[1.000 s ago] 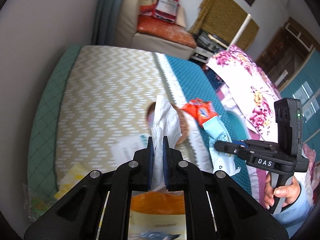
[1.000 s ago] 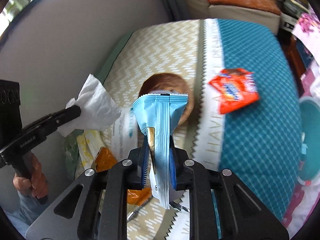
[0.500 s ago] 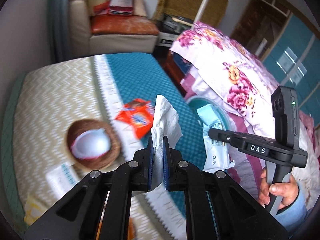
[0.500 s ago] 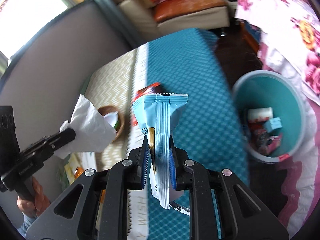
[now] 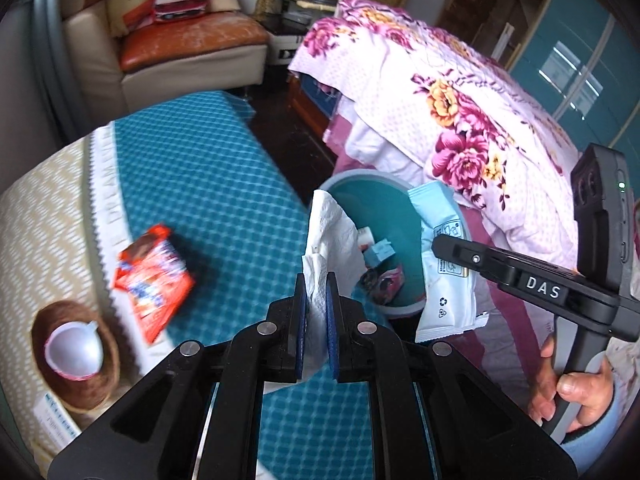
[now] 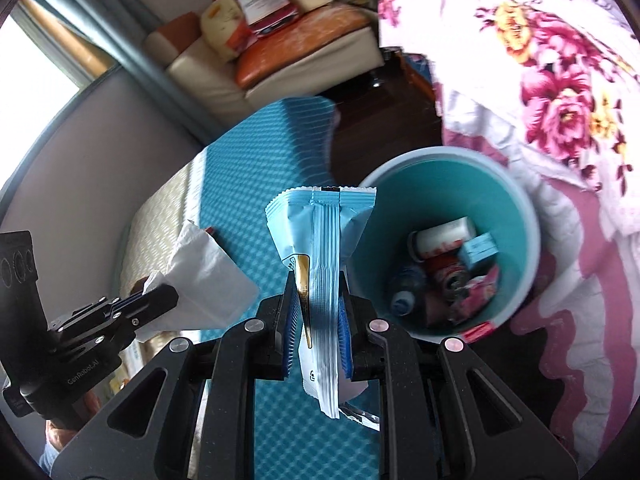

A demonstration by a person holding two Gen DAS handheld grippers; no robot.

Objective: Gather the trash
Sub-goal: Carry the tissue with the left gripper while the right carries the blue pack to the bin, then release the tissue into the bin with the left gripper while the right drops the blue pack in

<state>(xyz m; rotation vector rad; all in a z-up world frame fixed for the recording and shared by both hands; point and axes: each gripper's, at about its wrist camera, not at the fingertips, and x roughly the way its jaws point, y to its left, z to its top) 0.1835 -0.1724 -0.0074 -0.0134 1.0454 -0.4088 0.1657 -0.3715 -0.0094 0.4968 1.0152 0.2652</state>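
**White tissue and blue wrapper held beside the trash bin**

Left wrist view: black jaws of the left gripper (image 5: 316, 292) are pressed nearly together on a crumpled white tissue (image 5: 332, 236), which stands up from between the blue pads. Beyond the tissue sits a round teal bin (image 5: 400, 204) on the floor, with a few pieces of trash in its bottom. To the right, the right gripper (image 5: 440, 242) reaches in from the side, held by a hand (image 5: 568, 392) in a pale blue sleeve; a pale blue wrapper (image 5: 444, 264) hangs from it, in front of the bin's near rim. On the left, a low surface covered in a teal quilted cloth (image 5: 192, 184) carries an orange-red snack packet (image 5: 152, 276), blurred, and a brown coconut-shell bowl (image 5: 104, 364) with a small white cup lying in it. A pink floral blanket (image 5: 460, 120) fills the upper right.

Right wrist view: the right gripper (image 6: 316, 304) has its jaws closed on the pale blue wrapper (image 6: 320, 248), which stands upright between the pads with its crimped top edge uppermost. Just right of it is the teal bin (image 6: 440, 184), open side facing the camera, holding cans, a small blue box and a pink packet. At lower left the left gripper (image 6: 160, 296) clamps the white tissue (image 6: 204, 280) above the teal cloth (image 6: 272, 152).
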